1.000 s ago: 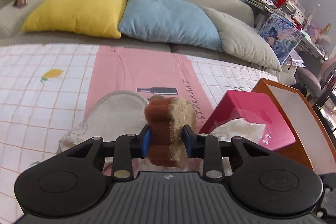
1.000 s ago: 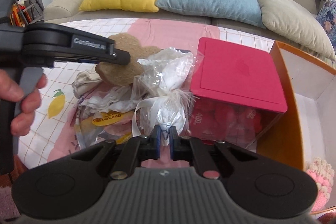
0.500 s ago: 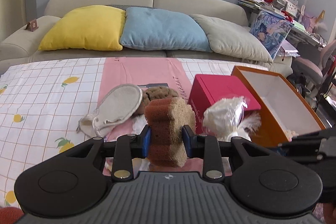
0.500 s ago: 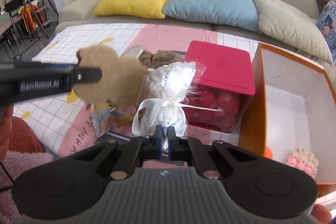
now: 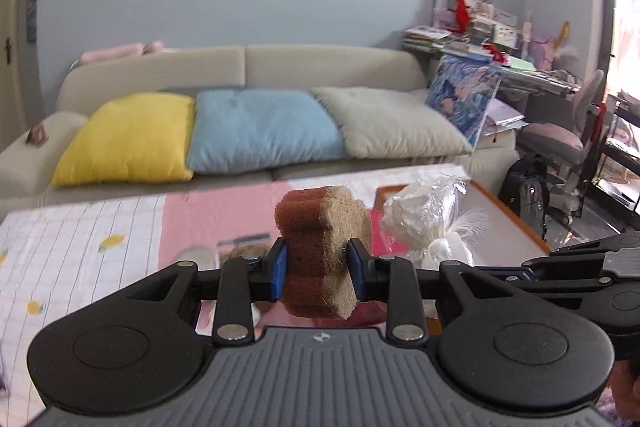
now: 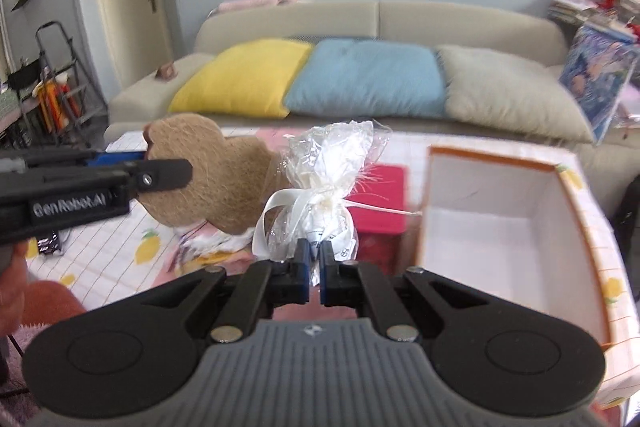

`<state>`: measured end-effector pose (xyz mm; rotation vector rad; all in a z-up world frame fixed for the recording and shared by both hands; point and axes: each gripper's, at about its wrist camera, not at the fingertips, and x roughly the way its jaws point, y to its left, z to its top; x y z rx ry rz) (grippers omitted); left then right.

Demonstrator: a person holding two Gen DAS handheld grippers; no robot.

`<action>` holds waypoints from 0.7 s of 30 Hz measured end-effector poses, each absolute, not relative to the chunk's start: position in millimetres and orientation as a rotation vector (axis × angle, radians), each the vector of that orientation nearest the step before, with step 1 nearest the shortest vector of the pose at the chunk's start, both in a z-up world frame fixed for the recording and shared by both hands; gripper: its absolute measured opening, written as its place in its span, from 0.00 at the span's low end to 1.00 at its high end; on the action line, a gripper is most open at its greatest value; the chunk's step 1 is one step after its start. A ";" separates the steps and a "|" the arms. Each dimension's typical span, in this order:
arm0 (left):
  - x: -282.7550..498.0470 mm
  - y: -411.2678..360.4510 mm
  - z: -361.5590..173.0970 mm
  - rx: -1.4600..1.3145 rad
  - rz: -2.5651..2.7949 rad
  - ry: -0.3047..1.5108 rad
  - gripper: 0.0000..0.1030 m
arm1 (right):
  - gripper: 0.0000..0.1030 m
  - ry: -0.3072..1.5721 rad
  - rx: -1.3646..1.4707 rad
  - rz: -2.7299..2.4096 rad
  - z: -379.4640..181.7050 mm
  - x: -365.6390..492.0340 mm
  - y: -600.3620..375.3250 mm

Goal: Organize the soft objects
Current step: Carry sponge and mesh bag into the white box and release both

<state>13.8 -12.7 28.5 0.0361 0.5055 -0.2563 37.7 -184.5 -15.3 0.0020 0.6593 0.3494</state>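
My left gripper (image 5: 318,269) is shut on a brown loofah sponge (image 5: 324,247), held up above the table; the same sponge (image 6: 208,175) and left gripper show at the left of the right wrist view. My right gripper (image 6: 315,273) is shut on the bottom of a clear plastic pouch of white stuff tied with a white ribbon (image 6: 324,187), also lifted; that pouch (image 5: 428,223) appears right of the sponge in the left wrist view. An open orange box with a white inside (image 6: 500,227) stands to the right of the pouch.
A red-lidded clear box (image 6: 380,203) sits on the table behind the pouch. Loose cloths and packets (image 6: 208,247) lie on the checked tablecloth (image 5: 80,247). A sofa with yellow, blue and grey cushions (image 5: 256,131) is beyond. A hand (image 6: 12,291) holds the left gripper.
Both grippers have risen away from the table with the sponge and the pouch still held. The pile and red box now look lower and farther away; more wall shows.
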 end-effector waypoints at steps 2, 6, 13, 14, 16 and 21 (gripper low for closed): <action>21.1 -28.4 35.4 0.073 -0.295 0.484 0.34 | 0.01 0.651 -0.004 0.319 -9.5 39.0 -203.0; 36.2 -74.4 39.7 0.184 -0.402 0.448 0.34 | 0.01 0.677 0.005 0.245 -7.0 50.4 -246.3; 65.2 -162.6 9.5 0.467 -0.578 0.419 0.34 | 0.01 0.835 0.046 0.189 -33.6 89.7 -301.0; 70.4 -173.0 1.7 0.511 -0.595 0.429 0.34 | 0.01 0.854 0.050 0.183 -38.5 95.7 -305.0; 81.9 -190.5 -16.9 0.606 -0.616 0.457 0.34 | 0.01 0.897 0.079 0.182 -50.9 107.5 -314.6; 102.2 -213.6 -58.5 0.786 -0.663 0.526 0.34 | 0.01 0.988 0.147 0.190 -81.6 132.1 -325.4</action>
